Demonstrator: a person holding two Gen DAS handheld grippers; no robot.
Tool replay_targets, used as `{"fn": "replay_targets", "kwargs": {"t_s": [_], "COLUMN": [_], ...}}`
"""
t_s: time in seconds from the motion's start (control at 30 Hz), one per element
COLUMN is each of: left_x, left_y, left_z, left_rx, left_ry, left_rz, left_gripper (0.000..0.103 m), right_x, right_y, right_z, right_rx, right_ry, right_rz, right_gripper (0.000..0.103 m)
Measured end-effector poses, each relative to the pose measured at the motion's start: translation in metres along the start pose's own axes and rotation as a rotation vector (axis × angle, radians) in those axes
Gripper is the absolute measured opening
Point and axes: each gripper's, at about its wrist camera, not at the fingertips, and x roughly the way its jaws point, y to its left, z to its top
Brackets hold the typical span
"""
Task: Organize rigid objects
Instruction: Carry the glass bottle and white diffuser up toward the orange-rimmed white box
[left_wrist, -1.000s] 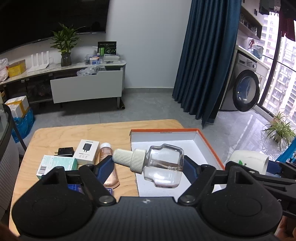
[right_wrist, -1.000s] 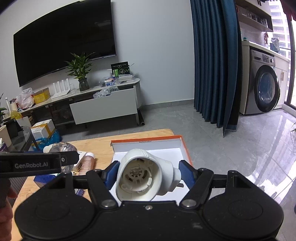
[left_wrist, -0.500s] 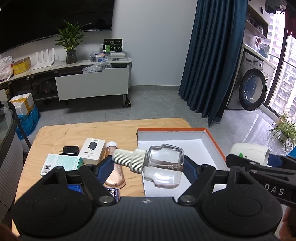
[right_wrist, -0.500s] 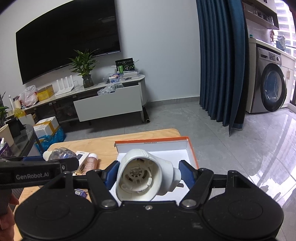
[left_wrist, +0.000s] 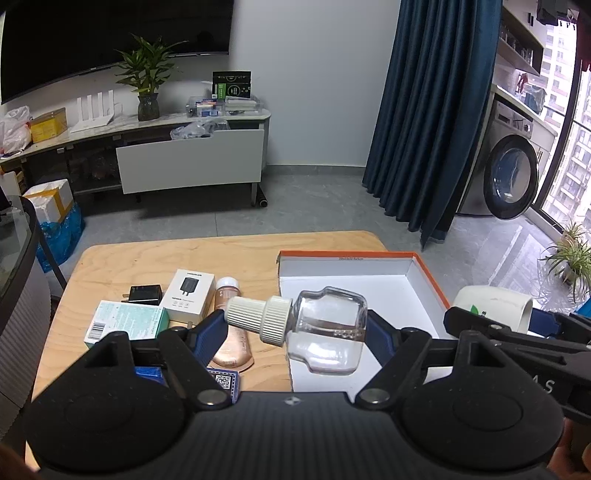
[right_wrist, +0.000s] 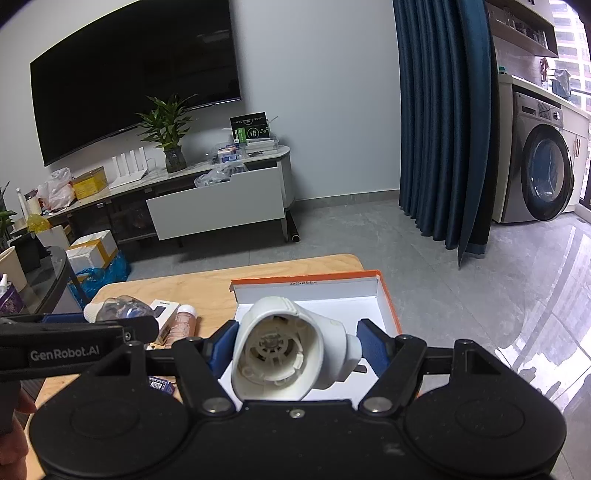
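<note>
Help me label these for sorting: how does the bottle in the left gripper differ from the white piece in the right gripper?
The clear bottle is see-through glass or plastic with a little liquid inside; the white plastic housing is opaque. The bottle is closed by a ribbed cream cap; the housing's wide end is open, showing inner ribs. The bottle lies sideways, cap towards the left; the housing's open end faces the camera. Both are held off the table, over the orange-edged box.
</note>
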Motion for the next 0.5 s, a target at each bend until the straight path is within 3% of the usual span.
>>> {"fn": "replay_targets", "kwargs": {"t_s": [0.5], "left_x": [0.0032], "left_y": [0.0014], "left_z": [0.0009], "left_rx": [-0.015], "left_ry": [0.007], "left_rz": [0.001], "left_gripper": [0.08], "right_x": [0.005], "right_y": [0.0018], "right_z": [-0.0042], "right_rx": [-0.003], "right_ry": [0.009], "right_rz": [-0.002], "right_gripper": [0.084]}}
